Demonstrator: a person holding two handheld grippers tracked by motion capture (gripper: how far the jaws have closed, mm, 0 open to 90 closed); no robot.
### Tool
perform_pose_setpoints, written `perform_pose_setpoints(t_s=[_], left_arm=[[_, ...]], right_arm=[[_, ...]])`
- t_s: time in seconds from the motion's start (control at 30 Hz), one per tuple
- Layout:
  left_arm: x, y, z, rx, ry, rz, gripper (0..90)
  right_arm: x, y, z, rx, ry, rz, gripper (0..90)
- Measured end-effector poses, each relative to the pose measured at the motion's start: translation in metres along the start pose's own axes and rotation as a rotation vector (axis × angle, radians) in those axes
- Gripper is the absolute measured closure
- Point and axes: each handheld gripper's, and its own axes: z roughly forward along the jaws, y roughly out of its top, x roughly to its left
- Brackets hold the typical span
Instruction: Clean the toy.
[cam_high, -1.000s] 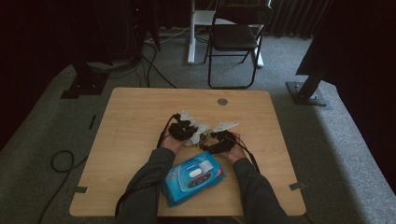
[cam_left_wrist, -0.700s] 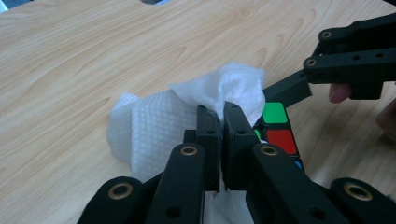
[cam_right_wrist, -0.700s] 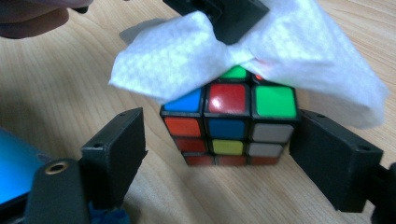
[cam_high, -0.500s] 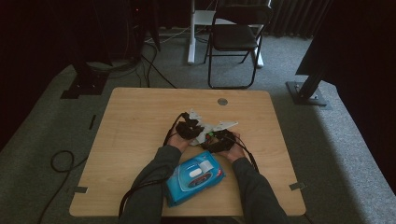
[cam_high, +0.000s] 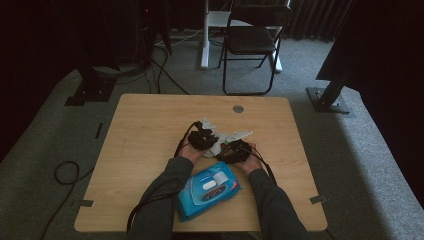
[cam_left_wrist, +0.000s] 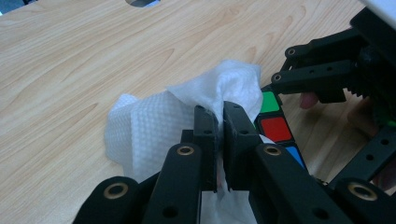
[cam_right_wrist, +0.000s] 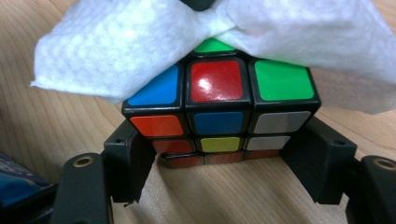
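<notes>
A scrambled puzzle cube (cam_right_wrist: 219, 107) rests on the wooden table, and my right gripper (cam_right_wrist: 219, 163) is shut on its lowest layer, one jaw against each side. A white wet wipe (cam_right_wrist: 116, 51) drapes over the cube's top. My left gripper (cam_left_wrist: 219, 135) is shut on that wipe (cam_left_wrist: 154, 121), pinching a fold of it just beside the cube (cam_left_wrist: 275, 126). In the high view the left gripper (cam_high: 202, 137) and right gripper (cam_high: 235, 150) sit close together at the table's middle.
A blue pack of wipes (cam_high: 207, 190) lies between the person's forearms near the front edge of the table (cam_high: 145, 145). A round cable hole (cam_high: 238, 108) is at the back. A folding chair (cam_high: 250, 40) stands behind the table.
The left gripper has shifted a little to the right with the wipe, closer to the right gripper. The right gripper and cube have hardly moved.
</notes>
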Motion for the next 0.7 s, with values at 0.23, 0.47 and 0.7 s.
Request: perform_pose_setpoints(t_s=[0.23,0.47,0.7], left_arm=[[-0.0005,-0.0006,-0.0006,-0.003,-0.002,-0.002,85.3],[-0.0015,0.0008,-0.0001,0.004,0.003,0.013,85.3],[-0.0023,0.0017,0.0010,0.007,0.003,0.023,85.4]], right_arm=[[0.0015,0.0009,-0.0018,0.017,-0.020,-0.023,33.6],[0.0030,0.0000,-0.0023,0.012,-0.026,-0.024,33.4],[0.0046,0.0027,-0.0077,-0.044,-0.036,-0.015,28.9]])
